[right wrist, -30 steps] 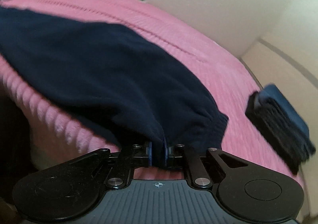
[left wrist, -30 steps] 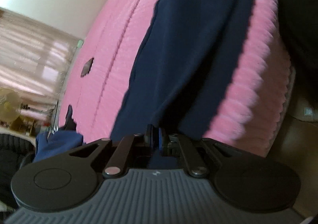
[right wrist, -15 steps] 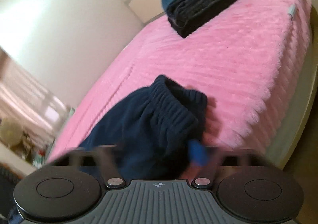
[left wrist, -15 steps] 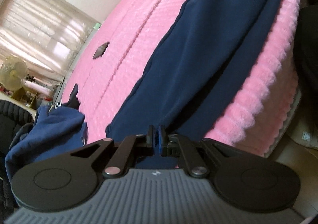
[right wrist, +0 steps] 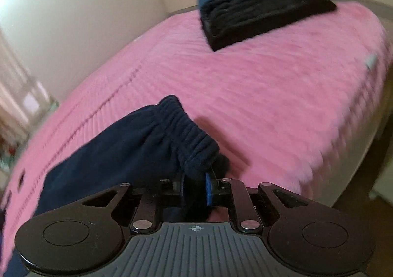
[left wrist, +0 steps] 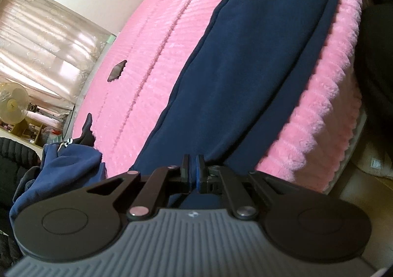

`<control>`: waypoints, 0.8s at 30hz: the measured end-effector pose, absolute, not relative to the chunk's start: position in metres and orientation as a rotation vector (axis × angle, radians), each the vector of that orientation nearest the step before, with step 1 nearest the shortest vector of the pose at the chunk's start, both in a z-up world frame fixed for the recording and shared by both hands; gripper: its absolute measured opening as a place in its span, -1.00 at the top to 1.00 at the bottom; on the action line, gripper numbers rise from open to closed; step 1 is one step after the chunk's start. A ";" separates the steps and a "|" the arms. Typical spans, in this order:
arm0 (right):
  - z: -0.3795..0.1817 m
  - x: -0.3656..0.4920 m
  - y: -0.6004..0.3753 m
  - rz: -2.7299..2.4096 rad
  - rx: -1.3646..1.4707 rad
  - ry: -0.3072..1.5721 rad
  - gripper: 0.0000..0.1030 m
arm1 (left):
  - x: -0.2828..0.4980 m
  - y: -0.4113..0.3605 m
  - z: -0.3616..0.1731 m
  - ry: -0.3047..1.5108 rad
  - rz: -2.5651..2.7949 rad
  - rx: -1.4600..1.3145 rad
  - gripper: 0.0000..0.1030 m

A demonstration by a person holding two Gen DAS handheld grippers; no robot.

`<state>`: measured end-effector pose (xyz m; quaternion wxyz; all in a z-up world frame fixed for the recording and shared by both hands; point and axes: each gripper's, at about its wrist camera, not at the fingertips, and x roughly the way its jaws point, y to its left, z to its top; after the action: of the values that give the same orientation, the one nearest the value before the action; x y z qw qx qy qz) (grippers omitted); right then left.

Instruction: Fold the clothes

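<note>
1. The right gripper [right wrist: 195,187] has rolled over and swung across the bed [right wrist: 282,95]; the folded stack [right wrist: 262,2] now sits at its view's top right.
2. Its jaws have just been closing, and now pinch the navy garment's [right wrist: 137,144] ribbed cuff [right wrist: 196,139].
3. The left wrist view has rolled slightly, so the blue heap [left wrist: 61,166] shows.

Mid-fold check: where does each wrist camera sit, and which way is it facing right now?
Left wrist: behind the left hand-held gripper, facing along the pink bed toward a curtained window; jaws shut on the navy garment.
Right wrist: behind the right hand-held gripper, facing the folded stack; jaws have just been closing on the garment's cuffed end.
Shared: garment and bed; no hand shows.
</note>
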<state>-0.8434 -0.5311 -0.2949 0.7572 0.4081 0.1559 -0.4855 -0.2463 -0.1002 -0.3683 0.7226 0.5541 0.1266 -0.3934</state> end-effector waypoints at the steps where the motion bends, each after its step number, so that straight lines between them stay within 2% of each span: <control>1: -0.291 -0.842 -0.530 -1.083 0.884 0.350 0.27 | -0.246 -0.098 -0.368 0.282 -0.863 1.221 0.93; 2: -0.288 -0.841 -0.528 -1.122 0.881 0.354 -0.17 | -0.246 -0.096 -0.367 0.283 -0.857 1.219 0.92; 3: -0.284 -0.838 -0.524 -1.144 0.882 0.347 -0.23 | -0.245 -0.094 -0.367 0.286 -0.848 1.214 0.92; 12: -0.239 -0.788 -0.451 -1.046 0.669 0.328 -0.24 | -0.239 -0.065 -0.357 0.285 -0.747 1.103 0.86; 15: -0.235 -0.755 -0.424 -0.959 0.598 0.387 -0.44 | -0.235 -0.053 -0.352 0.280 -0.723 1.055 0.85; 20: -0.239 -0.696 -0.400 -0.792 0.542 0.453 -0.47 | -0.232 -0.044 -0.374 0.191 -0.732 1.225 0.81; 24: -0.237 -0.650 -0.385 -0.679 0.495 0.503 -0.47 | -0.227 -0.050 -0.394 0.127 -0.775 1.345 0.66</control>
<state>-0.6498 -0.3850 -0.2370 0.8826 0.2376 0.2415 -0.3259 -0.2272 -0.0498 -0.3937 0.7117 0.6066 0.0574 -0.3495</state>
